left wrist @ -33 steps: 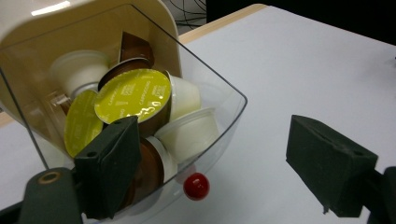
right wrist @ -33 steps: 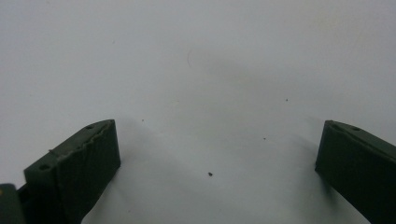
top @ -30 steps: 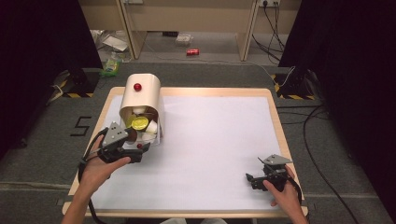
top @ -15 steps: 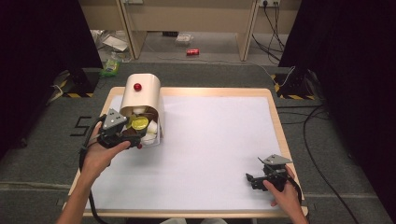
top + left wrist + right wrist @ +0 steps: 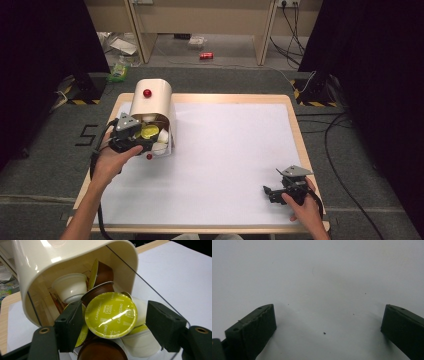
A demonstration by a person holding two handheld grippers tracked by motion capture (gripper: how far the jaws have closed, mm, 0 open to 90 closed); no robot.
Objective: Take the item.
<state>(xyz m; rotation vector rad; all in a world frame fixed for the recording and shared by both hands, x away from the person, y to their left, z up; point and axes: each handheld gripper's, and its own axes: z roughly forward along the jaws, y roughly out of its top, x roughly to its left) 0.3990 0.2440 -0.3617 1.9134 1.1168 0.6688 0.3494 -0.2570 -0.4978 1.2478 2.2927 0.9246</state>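
Left gripper (image 5: 110,325): jaws have just been closing, half-narrowed around the green-lidded capsule (image 5: 111,315), left pad touching, right pad apart. Capsule sits at the cream dispenser (image 5: 75,267) mouth, at 12 o'clock. Brown and white capsules crowd around it. Gripper has advanced toward the dispenser since earlier. Right gripper (image 5: 272,192): wide, on the white mat (image 5: 235,150).

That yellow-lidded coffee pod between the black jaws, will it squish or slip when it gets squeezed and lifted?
The yellow-lidded pod looks like thin plastic under shiny foil, so it probably dents if squeezed hard. It's likely light. Its smooth round rim may slip in the left gripper, whose jaws have just been closing around it. Neighbouring pods lean on it and may tumble.
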